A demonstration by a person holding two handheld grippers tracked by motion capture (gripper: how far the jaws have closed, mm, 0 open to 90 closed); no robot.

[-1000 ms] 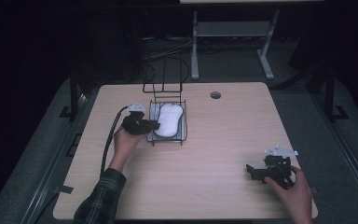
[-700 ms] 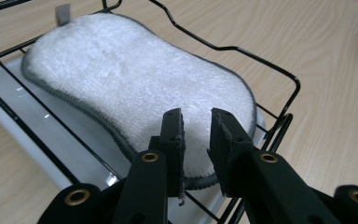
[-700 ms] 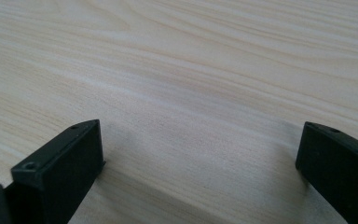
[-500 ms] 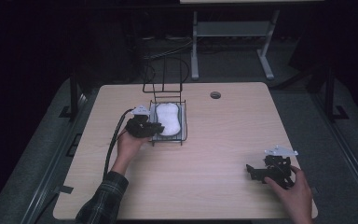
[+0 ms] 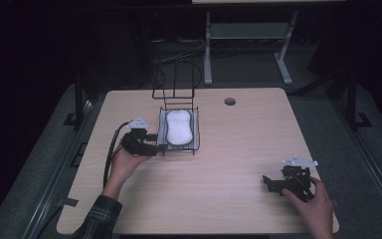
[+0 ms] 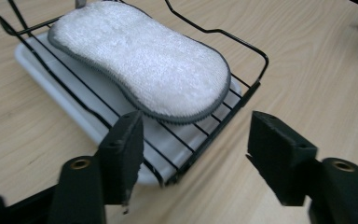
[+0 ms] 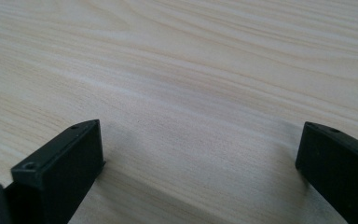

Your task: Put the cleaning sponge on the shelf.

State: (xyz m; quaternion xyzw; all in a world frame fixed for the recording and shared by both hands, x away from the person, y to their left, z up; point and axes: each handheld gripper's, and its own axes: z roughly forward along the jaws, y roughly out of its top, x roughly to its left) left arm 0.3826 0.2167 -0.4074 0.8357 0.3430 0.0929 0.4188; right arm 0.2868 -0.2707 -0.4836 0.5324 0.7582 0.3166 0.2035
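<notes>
White sponge: lies flat in black wire rack over white tray, tabletop centre-left. L hand-held gripper: jaws just opened, wide apart, nothing betw. them, at rack's near corner. R hand-held gripper: wide open, empty, over bare wood, well apart from rack.

White sponge lies flat on black wire rack.
</notes>
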